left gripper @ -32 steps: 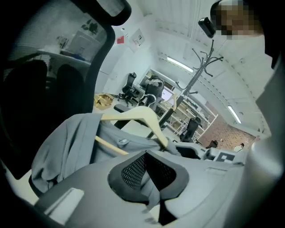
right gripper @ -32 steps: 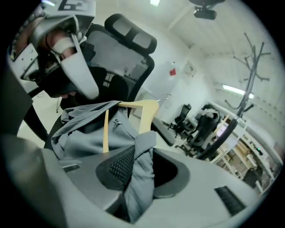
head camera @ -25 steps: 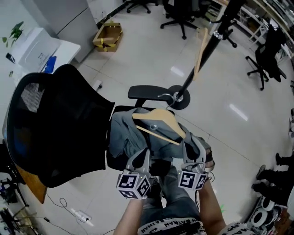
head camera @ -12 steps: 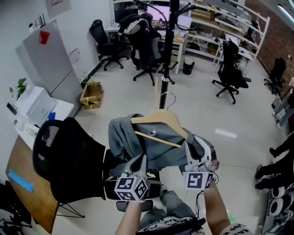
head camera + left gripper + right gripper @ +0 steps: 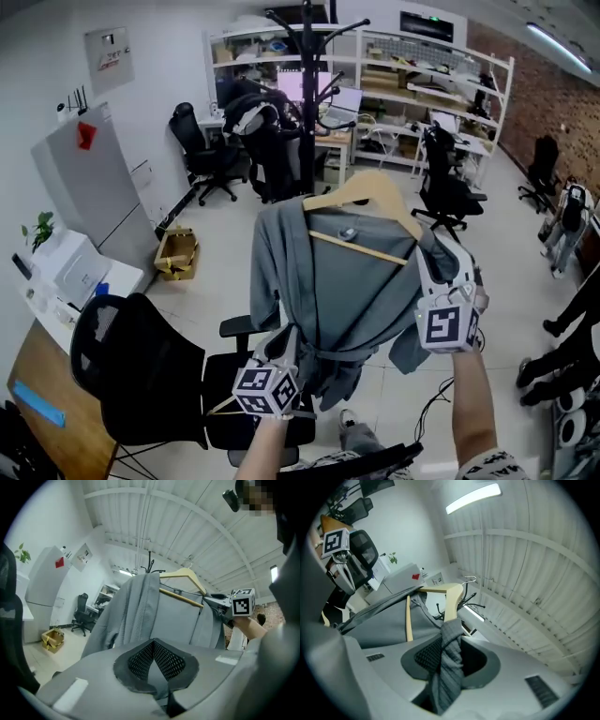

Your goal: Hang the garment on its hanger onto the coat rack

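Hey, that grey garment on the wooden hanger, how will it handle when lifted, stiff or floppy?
Probably floppy: the garment drapes in folds below the hanger and bunches between the right tongs. Likely light, since pinched cloth seems enough to hold it up. It might slip along the smooth wooden hanger if that tilts.

In the head view the garment (image 5: pixel 342 281) hides the lower pole of the coat rack (image 5: pixel 307 84) and the jaw tips of the left hand-held gripper (image 5: pixel 291 336). The hook of the hanger (image 5: pixel 375 183) cannot be made out there. Whether the right hand-held gripper (image 5: pixel 450 656) also pinches wood under the cloth is unclear. The office chair (image 5: pixel 141 375) runs off the bottom edge. What stands on the shelf (image 5: pixel 441 45) is too small to tell.
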`<state>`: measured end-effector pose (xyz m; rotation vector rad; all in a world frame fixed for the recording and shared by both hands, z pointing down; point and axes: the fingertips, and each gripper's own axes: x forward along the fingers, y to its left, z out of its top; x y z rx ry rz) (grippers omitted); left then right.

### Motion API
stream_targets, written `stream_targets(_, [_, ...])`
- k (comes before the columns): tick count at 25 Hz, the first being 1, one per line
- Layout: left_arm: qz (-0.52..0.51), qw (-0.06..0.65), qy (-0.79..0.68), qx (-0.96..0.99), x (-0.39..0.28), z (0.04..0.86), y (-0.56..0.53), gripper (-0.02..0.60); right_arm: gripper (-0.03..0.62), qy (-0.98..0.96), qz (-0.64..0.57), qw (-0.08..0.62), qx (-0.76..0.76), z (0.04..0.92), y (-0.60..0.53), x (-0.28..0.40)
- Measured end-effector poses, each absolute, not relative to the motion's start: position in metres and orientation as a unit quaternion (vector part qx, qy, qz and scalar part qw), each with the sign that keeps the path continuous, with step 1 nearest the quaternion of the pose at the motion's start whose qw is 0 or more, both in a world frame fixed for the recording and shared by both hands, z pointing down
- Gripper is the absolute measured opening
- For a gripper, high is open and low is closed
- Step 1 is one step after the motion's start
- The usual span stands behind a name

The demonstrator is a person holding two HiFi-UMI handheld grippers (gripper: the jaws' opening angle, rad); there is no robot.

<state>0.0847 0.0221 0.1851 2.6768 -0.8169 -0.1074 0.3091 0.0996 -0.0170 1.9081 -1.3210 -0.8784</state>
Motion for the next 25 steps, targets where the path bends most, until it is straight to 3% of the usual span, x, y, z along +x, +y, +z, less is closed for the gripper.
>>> stream_targets(12, [-0.047, 0.166, -0.272, 0.947, 0.198, 0.163, -0.017, -0.012, 0.127, -0.400, -0.359, 0.382, 0.752, -0.105, 0.083, 0.463])
stream_targets(25, [-0.050, 0.113, -0.275, 0.953, 0.313, 0.094, -0.086, -0.012, 0.127, -0.388, -0.332, 0.402, 0.760, -0.063, -0.025, 0.577])
